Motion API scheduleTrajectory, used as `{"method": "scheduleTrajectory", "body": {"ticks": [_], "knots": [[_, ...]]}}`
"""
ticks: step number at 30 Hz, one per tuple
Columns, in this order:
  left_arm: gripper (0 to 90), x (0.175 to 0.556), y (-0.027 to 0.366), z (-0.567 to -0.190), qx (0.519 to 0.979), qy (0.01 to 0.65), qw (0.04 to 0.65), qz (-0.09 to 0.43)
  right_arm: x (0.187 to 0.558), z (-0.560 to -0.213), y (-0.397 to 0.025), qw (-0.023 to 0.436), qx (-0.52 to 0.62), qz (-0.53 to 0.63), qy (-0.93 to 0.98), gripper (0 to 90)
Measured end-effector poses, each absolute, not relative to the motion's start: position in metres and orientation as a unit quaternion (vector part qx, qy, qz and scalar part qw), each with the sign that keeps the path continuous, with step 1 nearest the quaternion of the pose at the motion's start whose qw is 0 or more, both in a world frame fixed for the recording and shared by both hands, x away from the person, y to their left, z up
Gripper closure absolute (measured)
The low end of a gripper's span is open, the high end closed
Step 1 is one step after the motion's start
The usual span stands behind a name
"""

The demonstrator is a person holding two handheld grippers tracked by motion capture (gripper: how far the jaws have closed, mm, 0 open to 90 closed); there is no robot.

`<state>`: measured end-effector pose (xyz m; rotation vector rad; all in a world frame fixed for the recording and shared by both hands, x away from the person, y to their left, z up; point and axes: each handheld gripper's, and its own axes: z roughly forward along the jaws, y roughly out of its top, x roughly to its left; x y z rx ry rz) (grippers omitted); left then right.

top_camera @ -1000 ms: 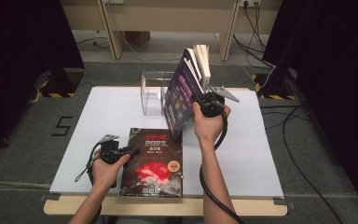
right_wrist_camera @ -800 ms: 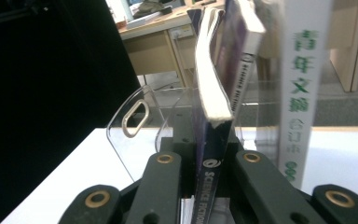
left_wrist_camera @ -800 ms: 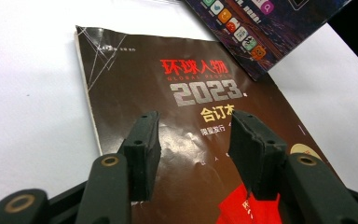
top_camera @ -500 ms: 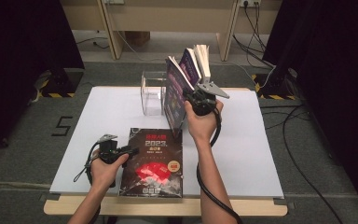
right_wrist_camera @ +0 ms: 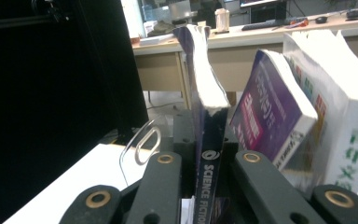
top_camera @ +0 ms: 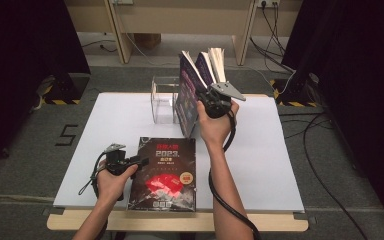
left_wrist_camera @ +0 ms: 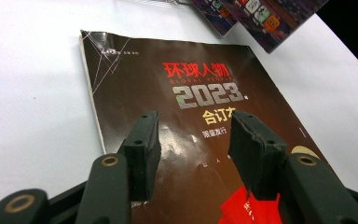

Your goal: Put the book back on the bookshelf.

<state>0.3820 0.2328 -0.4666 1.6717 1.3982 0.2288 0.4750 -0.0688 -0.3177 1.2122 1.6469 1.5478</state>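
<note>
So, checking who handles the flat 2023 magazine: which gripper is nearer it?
Left. The left gripper hovers at the magazine, jaws open; the right gripper is beyond it, gripping an upright book.

"2023" and "GLOBAL PEOPLE" on the dark magazine (left_wrist_camera: pixel 200 140) cover (beside Chinese characters), "SCIENCE FICTION" on the gripped book's spine (right_wrist_camera: pixel 205 186)

From above our side we look forward and down on the table (top_camera: pixel 280 165). Our left gripper view looks low and close across the magazine (left_wrist_camera: pixel 177 121). Our right gripper view faces the upright books (right_wrist_camera: pixel 265 102) closely; the high view shares both.
</note>
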Motion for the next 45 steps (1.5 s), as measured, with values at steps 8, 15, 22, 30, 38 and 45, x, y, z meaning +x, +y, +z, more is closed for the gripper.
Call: {"method": "scheduleTrajectory", "body": {"ticks": [8, 15, 22, 30, 38, 45], "knots": [[51.7, 0.382, 0.234, -0.466, 0.678, 0.569, 0.457, 0.094, 0.483, -0.312, -0.066, 0.294, 0.454, 0.580, 0.609, 84.6], [51.7, 0.382, 0.234, -0.466, 0.679, 0.568, 0.456, 0.093, 0.494, -0.306, -0.061, 0.302, 0.460, 0.577, 0.604, 84.6], [51.7, 0.382, 0.234, -0.467, 0.676, 0.569, 0.459, 0.094, 0.505, -0.305, -0.057, 0.309, 0.463, 0.572, 0.603, 84.6], [51.7, 0.383, 0.234, -0.468, 0.678, 0.569, 0.456, 0.091, 0.512, -0.305, -0.054, 0.310, 0.467, 0.572, 0.599, 84.6], [51.7, 0.383, 0.235, -0.468, 0.678, 0.569, 0.456, 0.092, 0.517, -0.302, -0.054, 0.313, 0.472, 0.575, 0.591, 84.6], [51.7, 0.383, 0.235, -0.468, 0.678, 0.569, 0.457, 0.091, 0.520, -0.299, -0.053, 0.317, 0.473, 0.576, 0.587, 84.6]]}}
